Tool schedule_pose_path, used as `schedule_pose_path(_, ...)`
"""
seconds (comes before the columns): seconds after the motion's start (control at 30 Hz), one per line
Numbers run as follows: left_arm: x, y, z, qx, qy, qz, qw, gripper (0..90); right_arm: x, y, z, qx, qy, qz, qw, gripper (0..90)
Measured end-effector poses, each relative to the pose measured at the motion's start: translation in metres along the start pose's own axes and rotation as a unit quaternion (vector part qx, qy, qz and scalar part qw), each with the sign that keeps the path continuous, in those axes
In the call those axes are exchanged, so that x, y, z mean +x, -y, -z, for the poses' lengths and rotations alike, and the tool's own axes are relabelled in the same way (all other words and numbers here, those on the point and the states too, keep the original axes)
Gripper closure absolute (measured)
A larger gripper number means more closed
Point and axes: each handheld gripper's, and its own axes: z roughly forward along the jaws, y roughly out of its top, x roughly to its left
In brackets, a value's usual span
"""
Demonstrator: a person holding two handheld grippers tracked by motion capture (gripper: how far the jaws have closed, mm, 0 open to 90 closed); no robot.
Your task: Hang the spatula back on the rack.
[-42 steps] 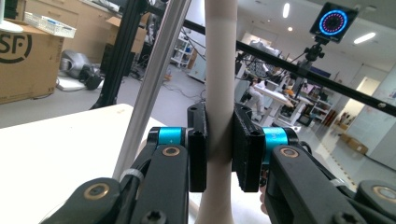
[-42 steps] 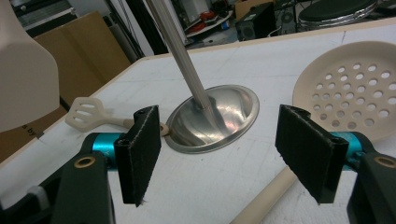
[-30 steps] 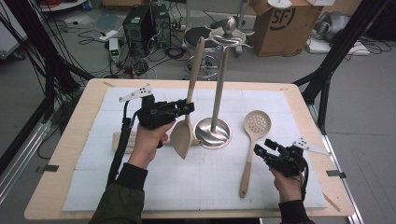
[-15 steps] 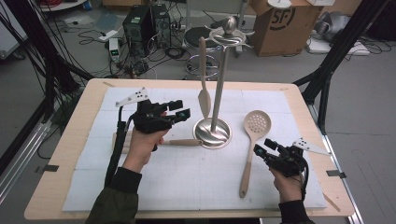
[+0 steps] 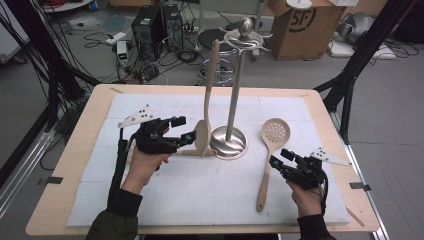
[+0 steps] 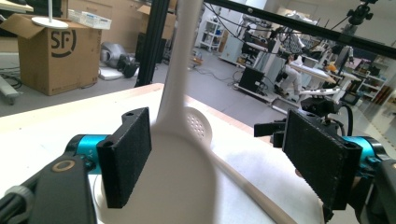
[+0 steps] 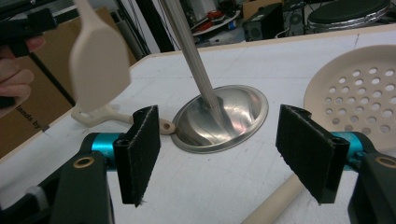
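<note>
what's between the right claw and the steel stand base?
Bare white mat, going by the high view. The right claw sits just right of the slotted spoon, whose handle lies beside that stretch, not across it, short of the stand base.

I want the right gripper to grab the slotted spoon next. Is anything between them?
Nothing visible. The right gripper sits open right beside the slotted spoon, with only bare white mat between them.

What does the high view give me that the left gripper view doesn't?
High view: the whole metal stand, base to hooked top, the solid spoon upright beside it, and another utensil lying flat by the base. Left gripper view: the left gripper has its jaws wide open, with the spoon bowl between them, close to one pad and clear of the other. Both: the slotted spoon flat on the mat and the right gripper.
</note>
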Motion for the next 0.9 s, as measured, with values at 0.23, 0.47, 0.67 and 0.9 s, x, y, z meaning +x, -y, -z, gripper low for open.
schedule_pose_path(0.23, 0.008, 0.015, 0.010, -0.005, -0.011, 0.017, 0.9998, 24.2, 0.002, 0.001, -0.003, 0.007, 0.000, 0.006, 1.0000, 30.2)
schedule_pose_path(0.47, 0.012, 0.032, 0.020, -0.008, -0.020, 0.025, 0.9995, 24.3, 0.003, 0.002, -0.004, 0.010, 0.002, 0.010, 0.9999, 30.2)
schedule_pose_path(0.67, 0.013, 0.038, 0.026, 0.001, -0.026, 0.023, 0.9994, 24.3, 0.004, 0.002, -0.005, 0.010, 0.003, 0.013, 0.9999, 30.2)
schedule_pose_path(0.9, 0.013, 0.050, 0.039, 0.011, -0.032, 0.025, 0.9991, 24.3, 0.006, 0.004, -0.009, 0.018, 0.000, 0.014, 0.9997, 30.2)
